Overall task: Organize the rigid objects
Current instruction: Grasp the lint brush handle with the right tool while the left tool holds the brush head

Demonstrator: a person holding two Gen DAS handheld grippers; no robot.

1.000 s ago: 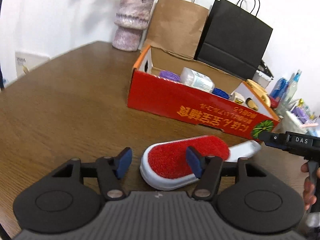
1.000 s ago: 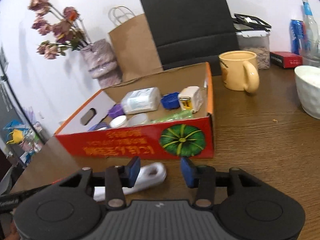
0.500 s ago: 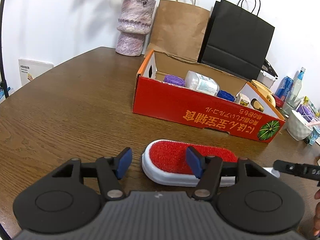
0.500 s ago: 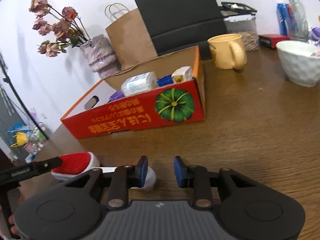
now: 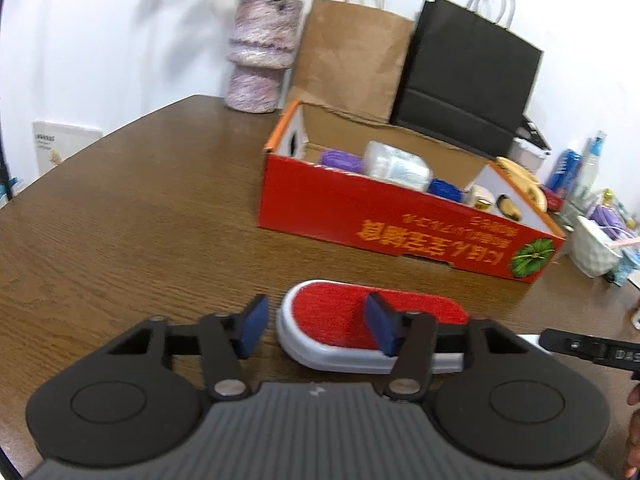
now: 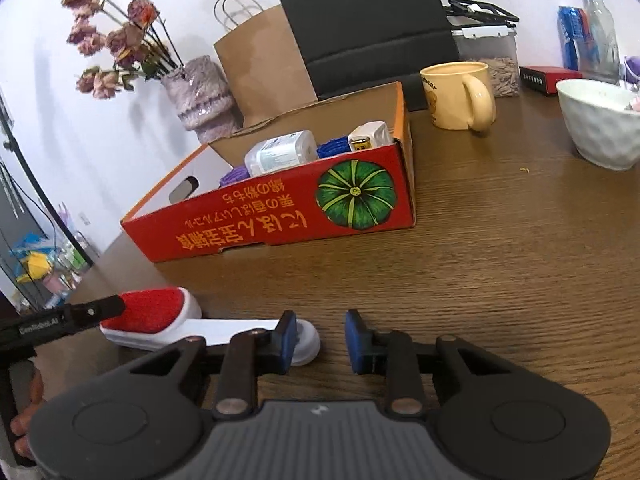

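Note:
A lint brush (image 5: 340, 312) with a red face and a white body lies flat on the wooden table, in front of a red cardboard box (image 5: 360, 216) printed with a pumpkin. My left gripper (image 5: 316, 330) hovers at the brush's head end. Its jaws are closing, and the blue pads (image 5: 252, 328) are not pressing on the brush. My right gripper (image 6: 322, 340) is at the white handle (image 6: 240, 328). Its jaws are also closing, with the handle's round tip (image 6: 308, 342) between them beside the left pad. The right pad stands apart from the tip. The box (image 6: 280, 216) holds a white bottle (image 6: 280, 154) and several small items.
Behind the box stand a purple vase (image 5: 260, 60) of dried flowers, a brown paper bag (image 5: 348, 52) and a black bag (image 5: 468, 76). A yellow mug (image 6: 460, 94), a white bowl (image 6: 600, 124), a clear container (image 6: 492, 56) and bottles crowd the right side. A hand shows at each view's edge.
The right gripper has slid left toward the brush's handle and its jaws have narrowed, so the tip now lies between them. The left jaws have narrowed slightly.

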